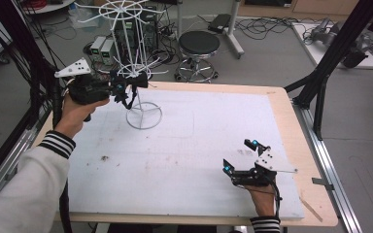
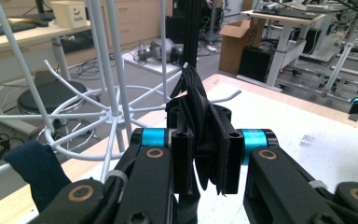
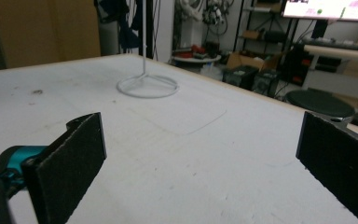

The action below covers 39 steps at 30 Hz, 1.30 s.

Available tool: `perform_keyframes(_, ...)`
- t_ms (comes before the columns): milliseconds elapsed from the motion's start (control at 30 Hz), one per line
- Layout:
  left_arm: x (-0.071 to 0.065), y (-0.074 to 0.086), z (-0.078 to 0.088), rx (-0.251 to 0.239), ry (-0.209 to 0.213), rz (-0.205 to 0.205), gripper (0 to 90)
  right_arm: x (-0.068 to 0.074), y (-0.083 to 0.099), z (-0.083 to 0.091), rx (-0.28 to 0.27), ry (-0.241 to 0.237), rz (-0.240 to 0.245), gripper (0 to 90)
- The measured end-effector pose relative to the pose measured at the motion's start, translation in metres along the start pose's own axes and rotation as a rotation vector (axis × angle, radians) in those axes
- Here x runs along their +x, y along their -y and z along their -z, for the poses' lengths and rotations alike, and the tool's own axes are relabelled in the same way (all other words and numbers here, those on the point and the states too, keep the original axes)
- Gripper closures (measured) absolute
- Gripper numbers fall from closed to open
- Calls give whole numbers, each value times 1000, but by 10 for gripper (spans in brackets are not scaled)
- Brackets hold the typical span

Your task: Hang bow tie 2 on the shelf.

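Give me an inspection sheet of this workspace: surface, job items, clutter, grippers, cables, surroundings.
Surface: white mat on a wooden table, a few dark smudges.
Job's things: white wire hanging rack at the far left; folded black cloth at one of its prongs.
Clutter: nothing seen.
Grippers: left hand-held gripper shut on the black cloth; right hand-held gripper open, low over the mat.
Cables: tangled on the floor beyond the table.
Surroundings: black round stool, desks.

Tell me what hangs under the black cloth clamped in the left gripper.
Under the black cloth, held by the left gripper, lie the white wire rack's round base and the table's white mat. The gripper's jaws cover the cloth's pinched part.
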<state>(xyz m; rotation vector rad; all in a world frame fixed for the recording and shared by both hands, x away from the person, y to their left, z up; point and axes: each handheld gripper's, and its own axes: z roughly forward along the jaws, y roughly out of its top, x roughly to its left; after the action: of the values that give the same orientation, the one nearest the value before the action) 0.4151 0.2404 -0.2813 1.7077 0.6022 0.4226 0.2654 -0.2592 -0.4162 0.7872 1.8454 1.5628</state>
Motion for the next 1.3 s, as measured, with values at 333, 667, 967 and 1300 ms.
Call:
perform_keyframes(333, 0, 4, 0, 17, -13, 4, 779, 5, 30, 7, -53, 72, -12, 7)
perform_keyframes(667, -3, 3, -1, 35, -13, -6, 698, 5, 38, 8, -63, 101, -3, 7)
perform_keyframes(967, -5, 2, 2, 16, -51, 9, 559, 7, 38, 8, -72, 112, 12, 7)
perform_keyframes(1300, -2, 1, 8, -10, -56, 79, 101, 8, 39, 9, -72, 110, 15, 7)
